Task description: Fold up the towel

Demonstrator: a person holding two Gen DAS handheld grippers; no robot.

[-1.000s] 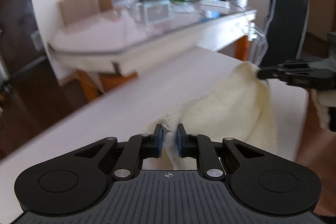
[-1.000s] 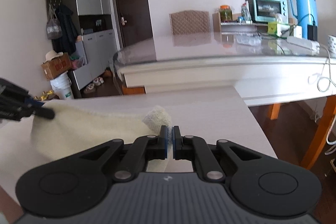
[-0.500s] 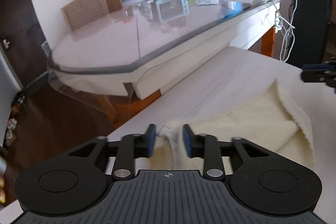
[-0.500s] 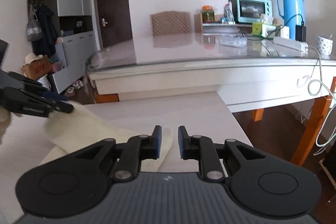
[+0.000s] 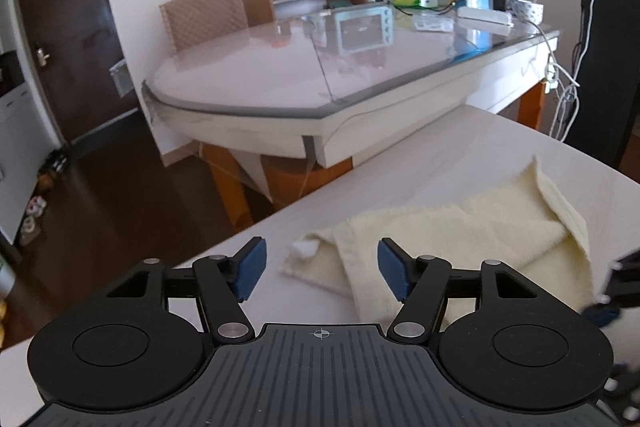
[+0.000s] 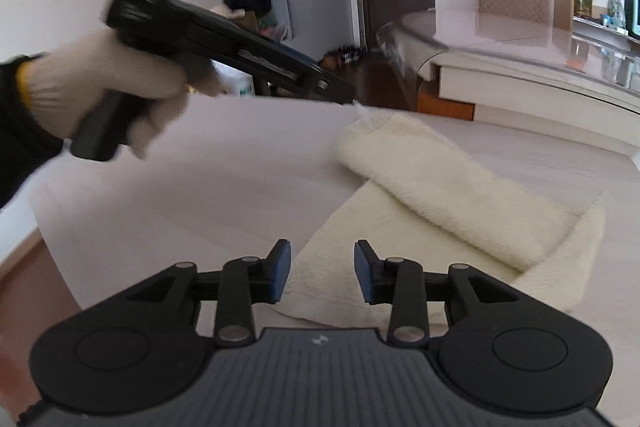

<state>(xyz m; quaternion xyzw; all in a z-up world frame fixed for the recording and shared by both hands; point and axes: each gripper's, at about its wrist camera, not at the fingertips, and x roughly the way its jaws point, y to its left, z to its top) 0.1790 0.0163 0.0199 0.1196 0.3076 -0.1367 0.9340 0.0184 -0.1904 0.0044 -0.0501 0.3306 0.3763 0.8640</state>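
Cream terry-cloth towel (image 5: pixel 460 239) lies folded over on the pale wood-grain table (image 5: pixel 460 155), upper layer skewed, far-right corner peaking up, edges not aligned. Left hand-held gripper (image 5: pixel 320 269): jaws have just been opening, now spread wide and released; towel corner sits between the pads, untouched. Right hand-held gripper (image 6: pixel 320 273): jaws also just opening, parted, nothing clamped, towel edge below them. Risks: a retreating pad could snag the loose pile and drag the top layer off. The skew, if left, would carry into the next fold. The towel reaches near the table edge; a careless tug could slide it over.
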